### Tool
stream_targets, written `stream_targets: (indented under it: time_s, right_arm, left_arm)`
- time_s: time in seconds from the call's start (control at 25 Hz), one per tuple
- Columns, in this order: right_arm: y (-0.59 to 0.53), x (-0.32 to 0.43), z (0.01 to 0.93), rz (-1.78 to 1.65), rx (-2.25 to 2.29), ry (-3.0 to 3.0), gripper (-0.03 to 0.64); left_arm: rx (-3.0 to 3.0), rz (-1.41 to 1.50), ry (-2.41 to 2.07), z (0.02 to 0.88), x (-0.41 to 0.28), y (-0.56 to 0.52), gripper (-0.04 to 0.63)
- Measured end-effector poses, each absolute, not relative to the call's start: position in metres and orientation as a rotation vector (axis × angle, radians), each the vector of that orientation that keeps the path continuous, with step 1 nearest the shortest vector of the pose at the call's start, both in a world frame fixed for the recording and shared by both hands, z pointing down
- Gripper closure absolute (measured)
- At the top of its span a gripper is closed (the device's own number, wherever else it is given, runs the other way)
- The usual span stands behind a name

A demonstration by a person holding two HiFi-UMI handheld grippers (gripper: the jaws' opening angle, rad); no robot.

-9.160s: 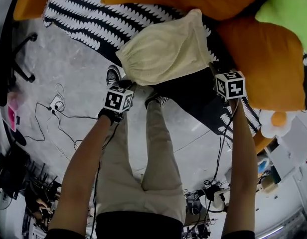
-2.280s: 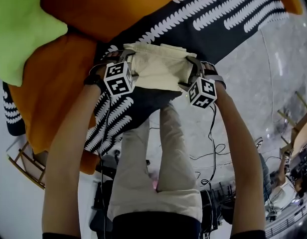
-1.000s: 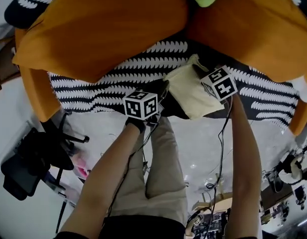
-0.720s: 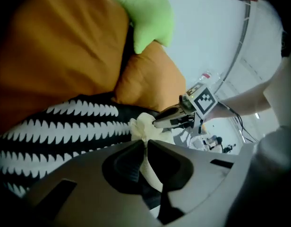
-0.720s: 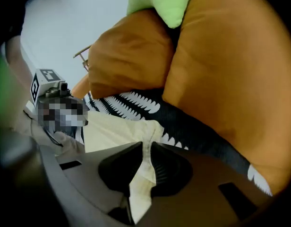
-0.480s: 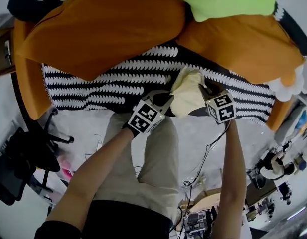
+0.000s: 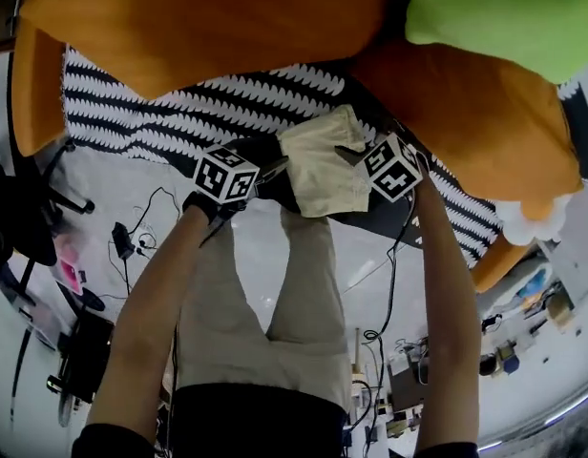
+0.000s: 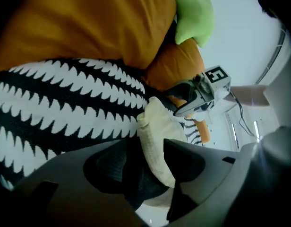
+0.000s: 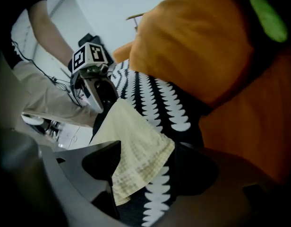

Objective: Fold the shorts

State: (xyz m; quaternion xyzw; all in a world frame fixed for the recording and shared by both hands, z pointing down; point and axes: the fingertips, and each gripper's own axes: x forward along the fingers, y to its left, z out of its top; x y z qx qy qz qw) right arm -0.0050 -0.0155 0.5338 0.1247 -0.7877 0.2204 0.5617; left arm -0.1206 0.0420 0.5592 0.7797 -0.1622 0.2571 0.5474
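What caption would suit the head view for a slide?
Left tongs and right tongs opening around the folded cream shorts on a black-and-white cover.

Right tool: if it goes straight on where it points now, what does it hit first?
Likely the folded shorts: their corner lies between the right tool's opening jaws, with the striped cover just beneath.

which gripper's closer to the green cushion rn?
Right. The right gripper, jaws opening around the shorts' edge, is on the side toward the green cushion. The left gripper, also opening with shorts between its jaws, is across the shorts, farther off.
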Motion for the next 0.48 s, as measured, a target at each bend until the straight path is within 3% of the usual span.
stream_targets:
  time_s: [0.16,0.2,0.24,0.28,0.48]
  right_arm:
    - [-0.022,-0.043,0.581,0.422,0.002,-1.91,0.19]
    - [-0.022,-0.048,0.591,0.41,-0.054,-1.915,0.18]
    - [-0.019,-0.05,0.597,0.401,-0.102,-1.912,0.172]
    - [-0.014,-0.047,0.597,0.396,-0.143,-1.903,0.169]
    - [0.024,-0.018,0.557,0.367,-0.311,-1.882,0.167]
  left_arm:
    - [1.894,0.544,-0.456,0.58,-0.103,0.023,0.33]
    - [1.912,0.526,-0.508,0.583,-0.101,0.013,0.374]
    - [1.945,0.52,-0.547,0.582,-0.097,0.007,0.52]
    - [2.004,0.525,-0.556,0.574,-0.09,0.006,0.556]
    - [2.457,0.61,-0.305,0.49,-0.044,0.057,0.561]
